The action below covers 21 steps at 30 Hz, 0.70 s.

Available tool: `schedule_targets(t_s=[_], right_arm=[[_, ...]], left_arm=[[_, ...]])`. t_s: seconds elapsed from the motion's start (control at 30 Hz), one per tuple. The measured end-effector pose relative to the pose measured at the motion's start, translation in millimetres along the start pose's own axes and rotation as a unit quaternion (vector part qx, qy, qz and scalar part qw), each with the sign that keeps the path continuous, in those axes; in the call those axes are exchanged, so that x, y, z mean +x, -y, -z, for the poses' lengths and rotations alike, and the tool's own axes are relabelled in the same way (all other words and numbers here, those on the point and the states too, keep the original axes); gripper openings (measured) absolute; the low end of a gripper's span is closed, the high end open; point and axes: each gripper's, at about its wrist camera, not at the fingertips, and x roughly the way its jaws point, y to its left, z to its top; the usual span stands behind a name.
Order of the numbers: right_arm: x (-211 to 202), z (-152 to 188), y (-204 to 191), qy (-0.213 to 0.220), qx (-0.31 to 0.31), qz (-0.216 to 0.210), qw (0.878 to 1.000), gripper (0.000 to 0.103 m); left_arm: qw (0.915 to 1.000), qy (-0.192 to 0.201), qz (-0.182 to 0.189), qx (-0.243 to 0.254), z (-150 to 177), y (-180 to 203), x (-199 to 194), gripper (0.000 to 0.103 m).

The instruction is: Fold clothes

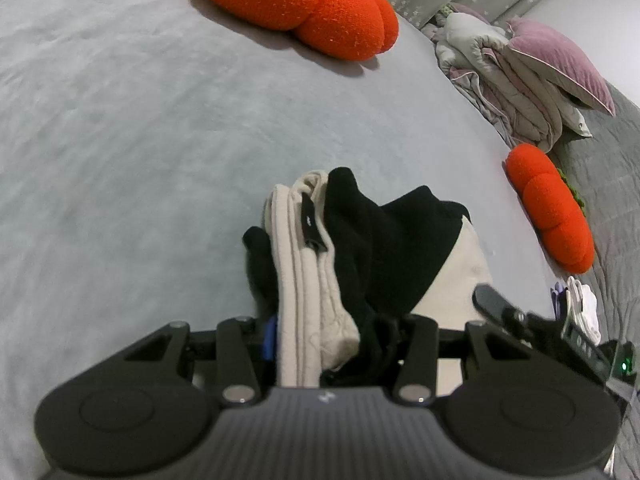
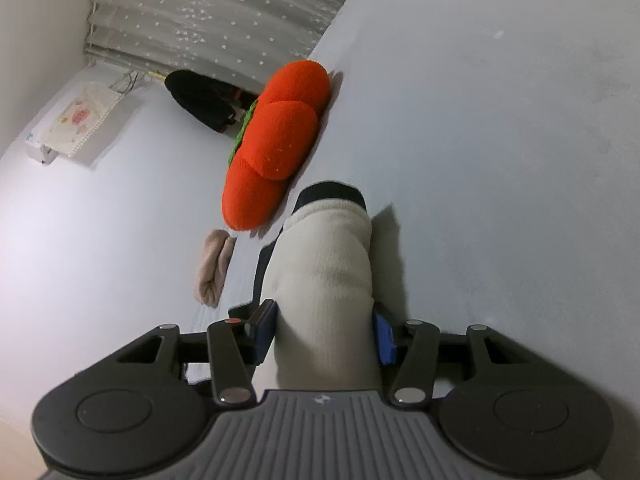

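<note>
Socks (image 1: 344, 264), cream and black, sit bunched between the jaws of the left gripper (image 1: 340, 344), which points steeply down at the grey bed (image 1: 120, 140) and clamps them. Right gripper (image 2: 324, 328) points shallowly down, rolled; its blue pads (image 2: 383, 334) press a cream sock (image 2: 324, 276), jaws partly spread. Open sheet lies far and left; orange cushions (image 1: 296, 4) border the far and right edges.
</note>
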Motion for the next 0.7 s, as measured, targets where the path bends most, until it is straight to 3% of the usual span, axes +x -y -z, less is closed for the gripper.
schedule_targets(t_s=[0.13,0.33,0.4,0.57,0.7], right_arm=[[9,-9,5,0.022,0.026,-0.009,0.999,0.047],[29,-28,-2,0.015,0.022,0.000,1.000,0.047],[30,-29,-3,0.029,0.014,0.011,0.999,0.032],[22,-13,-12,0.064,-0.039,0.037,0.997,0.027],[19,-15,-18,0.065,-0.050,0.036,0.996,0.026]], left_arm=[[1.0000,0.000,0.000,0.005,1,0,0,0.042],[1.0000,0.001,-0.002,0.006,0,1,0,0.042],[1.0000,0.001,-0.003,0.007,1,2,0,0.042],[1.0000,0.001,-0.001,0.007,0,2,-1,0.042],[1.0000,0.000,0.003,0.007,-1,0,0,0.042]])
